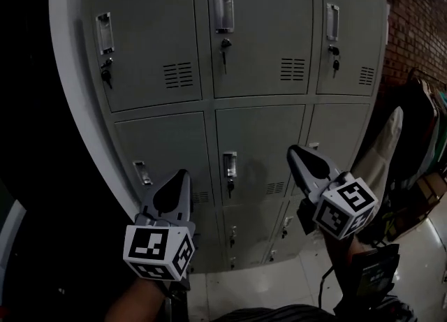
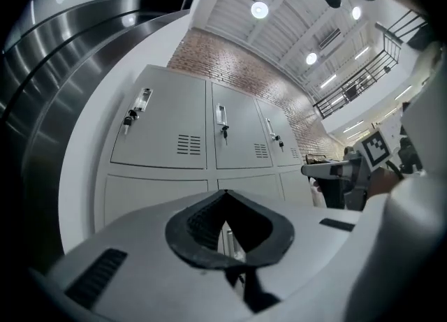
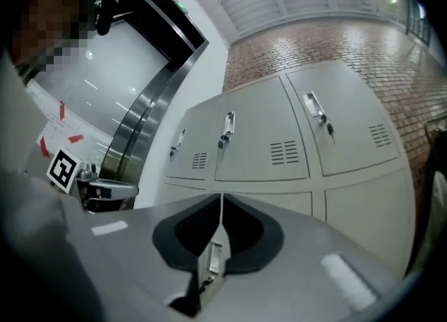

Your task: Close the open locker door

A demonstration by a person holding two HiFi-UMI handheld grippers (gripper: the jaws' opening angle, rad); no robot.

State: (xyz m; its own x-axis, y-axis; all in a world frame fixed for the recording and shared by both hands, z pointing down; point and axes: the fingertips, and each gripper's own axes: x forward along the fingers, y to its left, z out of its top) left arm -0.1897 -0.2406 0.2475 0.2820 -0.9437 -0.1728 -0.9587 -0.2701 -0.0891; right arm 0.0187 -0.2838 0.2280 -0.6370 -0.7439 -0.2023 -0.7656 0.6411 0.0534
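Your left gripper point(image 1: 183, 174): jaws pressed together on nothing | your right gripper point(image 1: 293, 151): likewise closed | both near the grey metal locker bank point(image 1: 258, 48), visible doors flush.

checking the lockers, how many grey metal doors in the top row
3 grey metal doors: the left door, the middle door, the right door; none hidden in that row.

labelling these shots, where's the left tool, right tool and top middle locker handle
left tool point(image 1: 184, 173), head view, between its tips
right tool point(image 1: 291, 149), head view, between its tips
top middle locker handle point(image 1: 223, 10), head view, centre
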